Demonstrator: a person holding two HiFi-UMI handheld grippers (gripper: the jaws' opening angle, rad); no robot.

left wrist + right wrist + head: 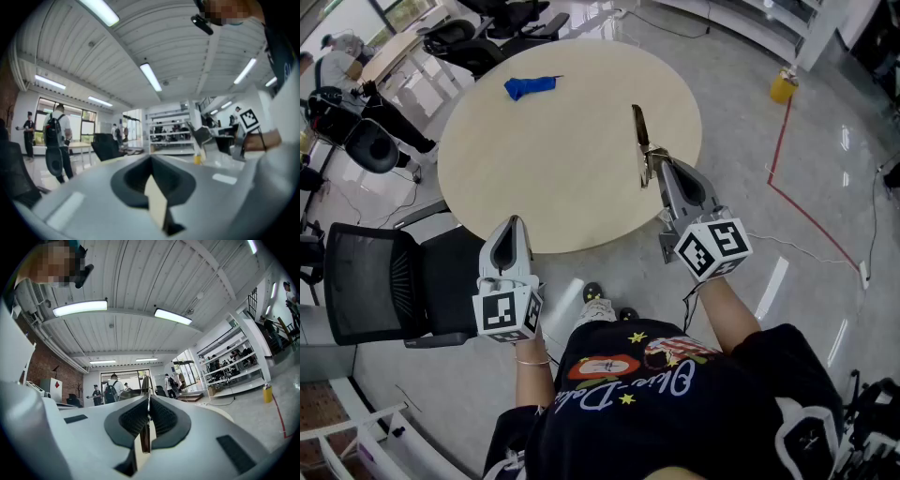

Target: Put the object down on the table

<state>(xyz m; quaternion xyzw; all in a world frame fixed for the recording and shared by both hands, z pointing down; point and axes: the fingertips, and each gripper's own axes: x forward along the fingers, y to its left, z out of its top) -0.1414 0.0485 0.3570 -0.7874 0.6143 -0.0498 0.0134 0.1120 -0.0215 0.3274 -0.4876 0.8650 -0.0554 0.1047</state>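
My right gripper (659, 161) reaches over the right part of the round beige table (544, 187). It is shut on a long thin flat object (639, 131) that points away from me, dark at its far end and pale near the jaws. In the right gripper view the object (145, 437) shows as a narrow strip pinched edge-on between the ribbed pads of the right gripper (148, 401). Whether the object touches the tabletop I cannot tell. My left gripper (514, 223) hovers at the table's near edge, its jaws meeting in a point with nothing held. The left gripper (151, 159) also shows in its own view.
A crumpled blue item (530, 86) lies on the far left of the table. A black office chair (394, 281) stands by the table's left front edge, and more chairs stand beyond the table. A yellow thing (783, 86) and red floor tape (787, 187) are to the right.
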